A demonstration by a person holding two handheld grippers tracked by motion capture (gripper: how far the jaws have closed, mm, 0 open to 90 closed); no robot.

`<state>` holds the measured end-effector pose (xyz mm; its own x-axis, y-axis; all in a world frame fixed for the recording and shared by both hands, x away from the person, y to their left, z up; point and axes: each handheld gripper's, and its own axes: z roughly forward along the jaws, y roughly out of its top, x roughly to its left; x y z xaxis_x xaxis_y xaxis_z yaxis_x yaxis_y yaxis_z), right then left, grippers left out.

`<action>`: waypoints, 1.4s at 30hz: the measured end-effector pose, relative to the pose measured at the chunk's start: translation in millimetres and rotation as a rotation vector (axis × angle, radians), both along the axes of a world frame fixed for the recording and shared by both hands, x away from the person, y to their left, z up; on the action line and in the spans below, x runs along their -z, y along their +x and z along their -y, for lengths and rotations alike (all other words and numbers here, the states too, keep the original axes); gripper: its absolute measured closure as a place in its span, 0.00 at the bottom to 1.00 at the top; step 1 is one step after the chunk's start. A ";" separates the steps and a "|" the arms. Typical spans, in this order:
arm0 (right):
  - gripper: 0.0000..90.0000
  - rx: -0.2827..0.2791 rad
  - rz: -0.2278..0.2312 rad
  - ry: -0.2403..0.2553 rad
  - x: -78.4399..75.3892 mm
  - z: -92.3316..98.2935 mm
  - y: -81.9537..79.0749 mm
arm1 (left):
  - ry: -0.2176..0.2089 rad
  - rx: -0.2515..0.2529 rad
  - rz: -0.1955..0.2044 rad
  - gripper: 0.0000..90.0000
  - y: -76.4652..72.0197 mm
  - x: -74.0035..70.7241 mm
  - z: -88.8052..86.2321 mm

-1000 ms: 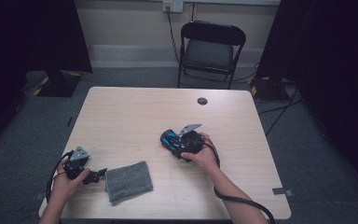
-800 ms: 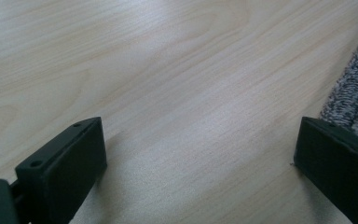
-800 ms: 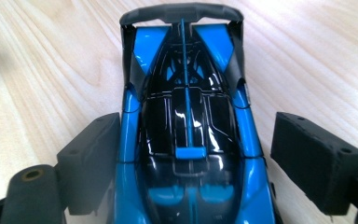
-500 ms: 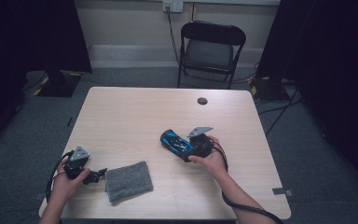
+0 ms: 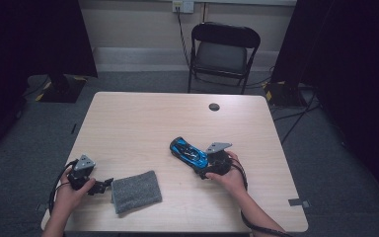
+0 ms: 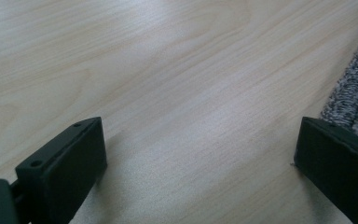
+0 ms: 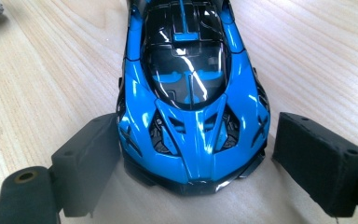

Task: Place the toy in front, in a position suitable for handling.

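Your right gripper (image 5: 208, 170) has just been opening: jaws spread wide, the blue toy car (image 5: 189, 152) has one end between them, left pad looks right against the bodywork, right pad clear of it. The car sits on its wheels on the table (image 5: 143, 123), right of centre. Your left gripper (image 5: 98, 185) rests near the front left edge, jaws spread, bare wood between them. The grey cloth (image 5: 135, 190) lies flat just beside its tip, well apart from the car
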<state>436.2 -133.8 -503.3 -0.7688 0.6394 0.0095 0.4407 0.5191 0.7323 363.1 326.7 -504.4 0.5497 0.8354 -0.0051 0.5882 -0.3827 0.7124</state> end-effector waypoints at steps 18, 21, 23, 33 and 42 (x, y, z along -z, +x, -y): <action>0.27 -0.048 0.011 0.013 -0.3 0.6 4.1 | 0.000 0.000 0.000 0.02 -1.1 0.1 0.5; 0.27 -0.047 0.010 0.015 -0.4 0.6 4.2 | 0.002 -0.007 0.002 0.02 -1.8 -0.1 0.7; 0.27 -0.048 0.011 0.016 -0.3 0.7 4.2 | -0.003 -0.004 0.006 0.03 -3.1 -0.2 1.0; 0.27 -0.048 0.011 0.016 -0.3 0.7 4.2 | -0.006 0.001 -0.002 0.19 -3.5 -6.6 2.8; 0.27 -0.047 0.011 0.016 -0.3 0.7 4.4 | -0.056 0.032 0.053 0.18 -8.6 -33.3 14.2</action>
<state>440.5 -134.5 -503.1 -0.7981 0.6024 0.0109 0.4082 0.5274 0.7451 354.5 312.5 -471.0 0.5769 0.8166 -0.0217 0.5371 -0.3592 0.7632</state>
